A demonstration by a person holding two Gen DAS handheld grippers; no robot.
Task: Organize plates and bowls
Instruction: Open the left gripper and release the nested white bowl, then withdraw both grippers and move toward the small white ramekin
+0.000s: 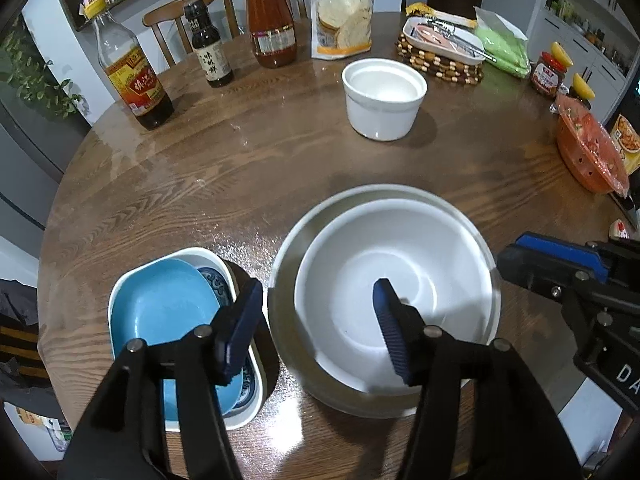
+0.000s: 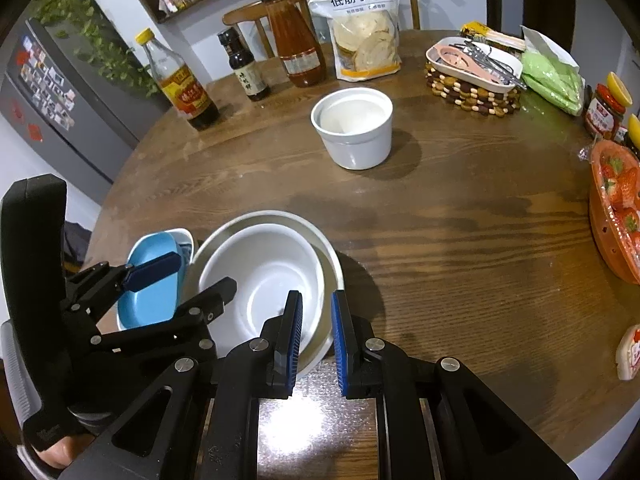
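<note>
Left wrist view: on the round table (image 1: 280, 152), the outer bowl (image 1: 288, 248) already carries the white bowl (image 1: 400, 240) nested inside it. Beside it, the white rectangular dish (image 1: 204, 254) holds a patterned dish and the blue dish (image 1: 160, 304), also stacked. The small white pot (image 1: 380, 100) stands well apart and unstacked, so I judge it the item left. My left gripper (image 1: 318, 292) is half open, straddling the near rims without pressing on them. My right gripper (image 2: 317, 300) is closed narrow on the outer bowl's rim
</note>
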